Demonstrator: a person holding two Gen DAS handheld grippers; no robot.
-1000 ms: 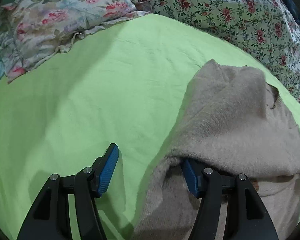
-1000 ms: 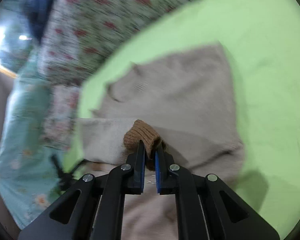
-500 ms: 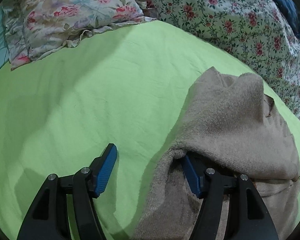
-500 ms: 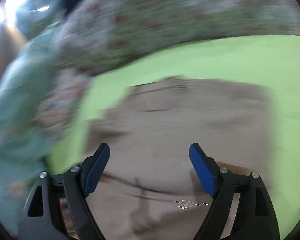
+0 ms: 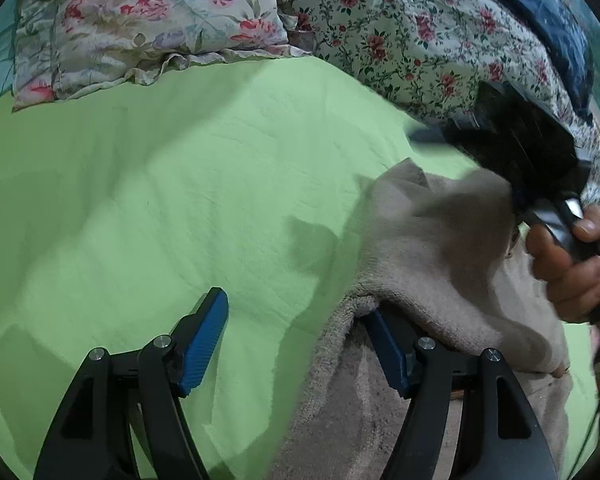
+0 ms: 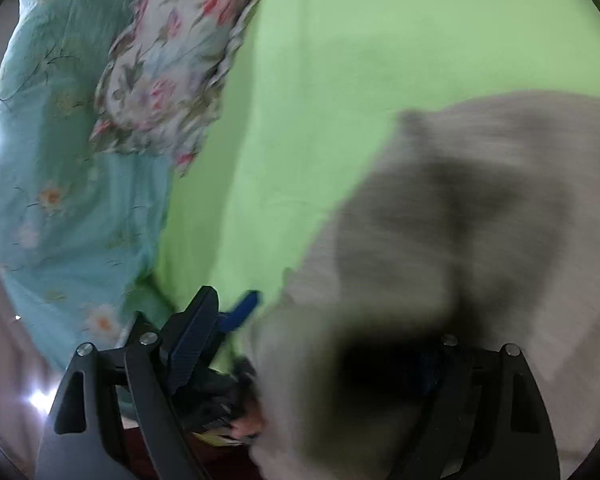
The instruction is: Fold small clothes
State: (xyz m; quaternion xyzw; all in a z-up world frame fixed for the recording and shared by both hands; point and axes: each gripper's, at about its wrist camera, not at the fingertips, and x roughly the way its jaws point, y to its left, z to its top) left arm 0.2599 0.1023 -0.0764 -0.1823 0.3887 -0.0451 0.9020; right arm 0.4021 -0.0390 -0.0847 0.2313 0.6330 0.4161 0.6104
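Green sheet [image 5: 160, 200] carries a beige sweater [image 5: 440, 248] at 4 o'clock; left gripper [image 5: 300, 344] is opening, one finger [image 5: 388, 352] under its fold; right gripper [image 6: 312, 352] gapes wide, empty.

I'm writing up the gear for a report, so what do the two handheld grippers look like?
Both match: the left gripper and right gripper have black angular linkage arms with silver round pivot pins, and fingers faced with blue ribbed pads. In the left view, the right gripper's body is a bulky black block on a black handle.
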